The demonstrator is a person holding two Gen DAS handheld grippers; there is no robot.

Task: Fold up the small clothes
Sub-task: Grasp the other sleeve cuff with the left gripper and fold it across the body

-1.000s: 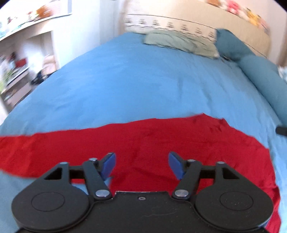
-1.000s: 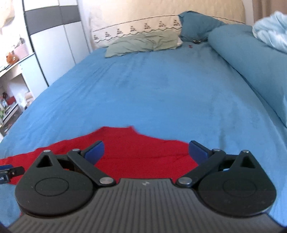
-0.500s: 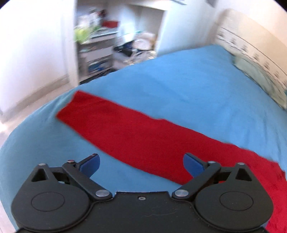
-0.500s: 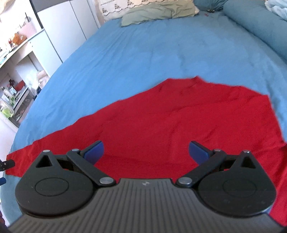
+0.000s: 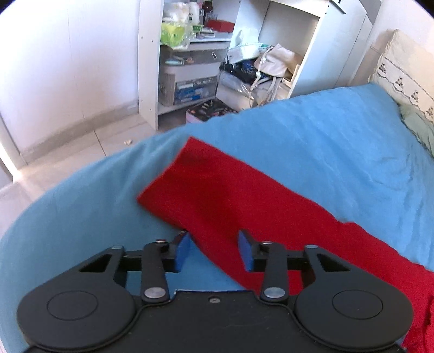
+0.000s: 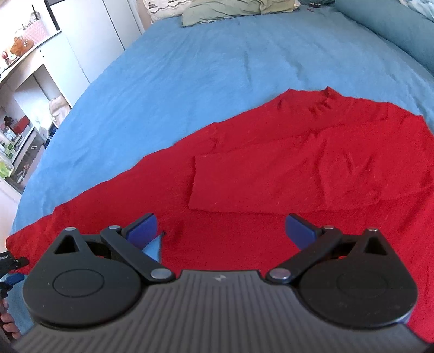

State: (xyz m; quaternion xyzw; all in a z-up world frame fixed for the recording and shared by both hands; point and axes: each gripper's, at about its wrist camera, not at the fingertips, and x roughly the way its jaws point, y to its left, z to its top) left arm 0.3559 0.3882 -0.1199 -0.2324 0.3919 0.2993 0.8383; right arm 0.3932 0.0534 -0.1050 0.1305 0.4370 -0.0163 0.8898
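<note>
A red long-sleeved garment [image 6: 284, 168] lies spread on the blue bed sheet [image 6: 190, 70]. One sleeve is folded across its body [image 6: 244, 184]. The other sleeve [image 5: 217, 190] stretches out toward the bed's edge. My left gripper [image 5: 214, 251] is open, its blue pads straddling the near edge of that sleeve, just above it. My right gripper [image 6: 219, 230] is wide open over the garment's lower part, holding nothing. The left gripper's tip shows at the left edge of the right wrist view [image 6: 10, 263].
The bed's edge [image 5: 81, 184] drops to a tiled floor [image 5: 67, 146]. White shelves with clutter and bags [image 5: 230, 68] stand beyond it. Pillows [image 6: 233, 10] and a rolled teal duvet [image 6: 393, 30] lie at the head and right side of the bed.
My left gripper has swung left toward the sleeve's end and narrowed its opening around the sleeve's edge. My right gripper has moved forward and tilted down over the garment, staying open.
</note>
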